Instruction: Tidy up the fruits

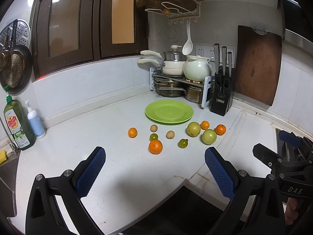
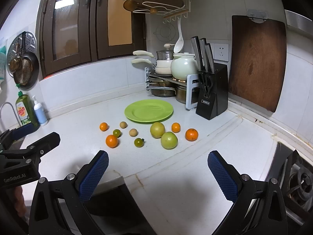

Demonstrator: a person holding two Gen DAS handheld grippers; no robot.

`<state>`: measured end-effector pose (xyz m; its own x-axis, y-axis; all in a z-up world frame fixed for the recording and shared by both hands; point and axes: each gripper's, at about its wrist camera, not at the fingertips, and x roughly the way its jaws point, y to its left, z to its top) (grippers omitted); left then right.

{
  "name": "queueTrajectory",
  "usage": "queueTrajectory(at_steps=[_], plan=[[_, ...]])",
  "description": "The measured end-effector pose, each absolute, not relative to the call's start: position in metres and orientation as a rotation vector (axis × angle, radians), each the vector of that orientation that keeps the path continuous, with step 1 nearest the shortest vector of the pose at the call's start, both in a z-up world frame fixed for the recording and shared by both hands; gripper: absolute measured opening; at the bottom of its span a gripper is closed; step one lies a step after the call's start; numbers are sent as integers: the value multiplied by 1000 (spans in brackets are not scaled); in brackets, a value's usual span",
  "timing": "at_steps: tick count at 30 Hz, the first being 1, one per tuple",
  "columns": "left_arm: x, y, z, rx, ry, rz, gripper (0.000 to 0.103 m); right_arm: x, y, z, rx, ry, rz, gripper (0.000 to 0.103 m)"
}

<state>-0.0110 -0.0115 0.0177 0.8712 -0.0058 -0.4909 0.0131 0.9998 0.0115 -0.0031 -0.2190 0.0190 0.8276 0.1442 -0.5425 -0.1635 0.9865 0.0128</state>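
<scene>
An empty green plate point(image 1: 169, 111) point(image 2: 149, 110) lies on the white counter. In front of it are scattered several fruits: oranges such as the nearest one point(image 1: 155, 146) point(image 2: 111, 141), two large green fruits point(image 1: 209, 136) point(image 2: 169, 140), two small green tomatoes point(image 1: 183, 143) point(image 2: 138, 142) and two small tan fruits point(image 1: 170, 134) point(image 2: 133, 132). My left gripper point(image 1: 155, 166) is open and empty, short of the fruits. My right gripper point(image 2: 158, 166) is open and empty, also short of them. Each gripper shows at the edge of the other's view.
A black knife block point(image 1: 222, 95) point(image 2: 212, 94) and a rack of pots point(image 1: 176, 82) point(image 2: 168, 78) stand behind the plate. A dark cutting board point(image 1: 258, 64) leans on the right wall. Dish soap point(image 1: 18, 123) stands at the left by the sink. A gas stove point(image 2: 297, 178) sits at the right.
</scene>
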Motion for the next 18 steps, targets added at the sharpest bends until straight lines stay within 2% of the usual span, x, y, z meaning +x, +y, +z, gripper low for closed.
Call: queueTrajectory(at_steps=[18], plan=[[-12,-13,17,15,512,-12,103,0,-218,20,-38,577,169,102]])
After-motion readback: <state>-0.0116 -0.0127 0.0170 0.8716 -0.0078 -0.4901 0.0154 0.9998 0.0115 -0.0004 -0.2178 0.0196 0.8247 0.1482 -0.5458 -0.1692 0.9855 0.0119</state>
